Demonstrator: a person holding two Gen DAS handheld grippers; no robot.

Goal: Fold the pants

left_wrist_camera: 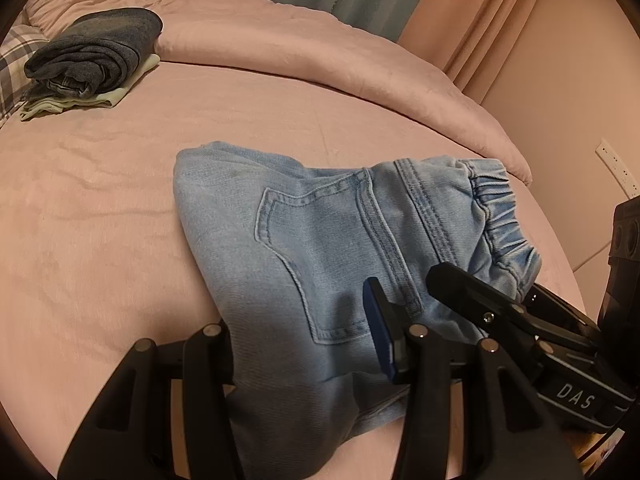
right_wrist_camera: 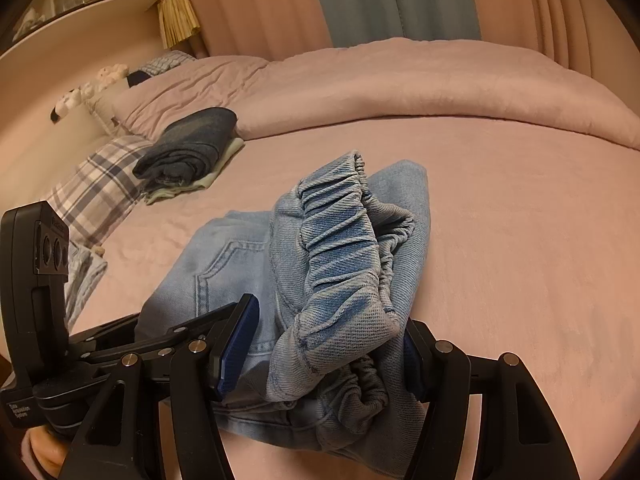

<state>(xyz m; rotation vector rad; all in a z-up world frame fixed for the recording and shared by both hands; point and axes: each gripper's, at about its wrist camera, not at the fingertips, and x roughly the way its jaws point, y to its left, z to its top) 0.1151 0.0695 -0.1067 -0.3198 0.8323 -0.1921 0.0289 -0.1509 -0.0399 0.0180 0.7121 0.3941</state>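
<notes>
Denim pants point(left_wrist_camera: 320, 240) | left claw point(left_wrist_camera: 300, 356) gripping, angled down | right claw point(right_wrist_camera: 328, 348) gripping waistband

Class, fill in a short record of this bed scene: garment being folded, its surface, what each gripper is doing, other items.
garment: light blue denim pants with elastic waistband, partly folded
surface: pink bed sheet
left gripper: denim bunched between its fingers
right gripper: fingers either side of the waistband
other items: folded dark blue jeans stacked on pale green cloth, far side
</notes>
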